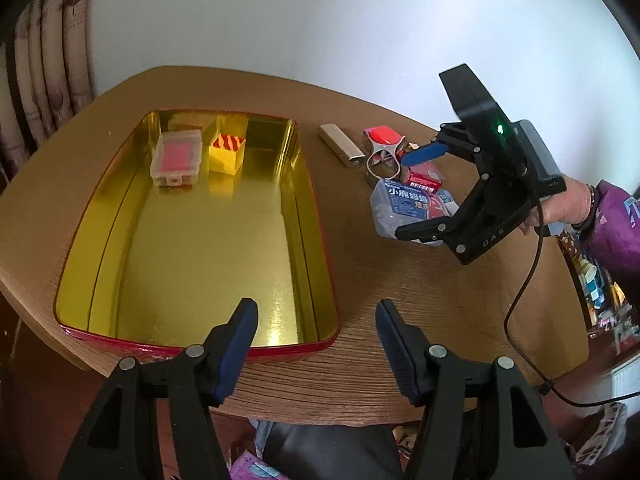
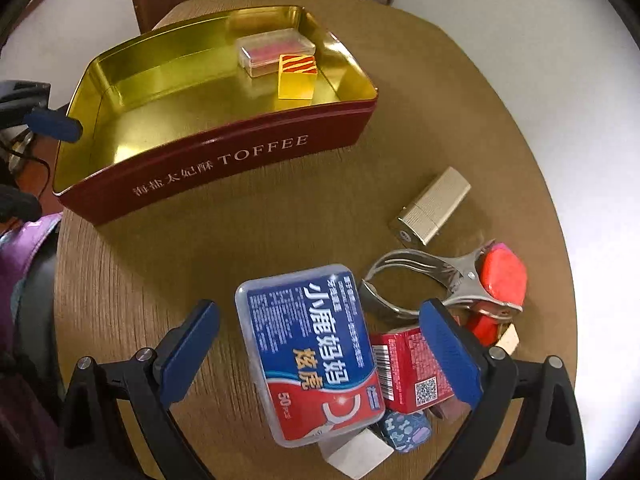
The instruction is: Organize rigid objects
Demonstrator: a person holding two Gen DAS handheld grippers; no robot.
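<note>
Both grippers' fingers apart (nothing held): floss box (image 2: 310,354) lies lengthwise between right gripper's (image 2: 320,354) pads.

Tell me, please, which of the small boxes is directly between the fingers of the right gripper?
The blue and red floss pick box with the clear lid. It lies between the open right gripper fingers, untouched; the small red box sits beside it, while two others are already in the tin.

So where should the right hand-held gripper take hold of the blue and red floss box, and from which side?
Across its two long edges, from straight above. The floss box lies roughly flat, label up, with bare table on one long side. The red carton crowds the other, so that finger probably needs to slip between them. The right hand-held gripper is open and straddles it.
</note>
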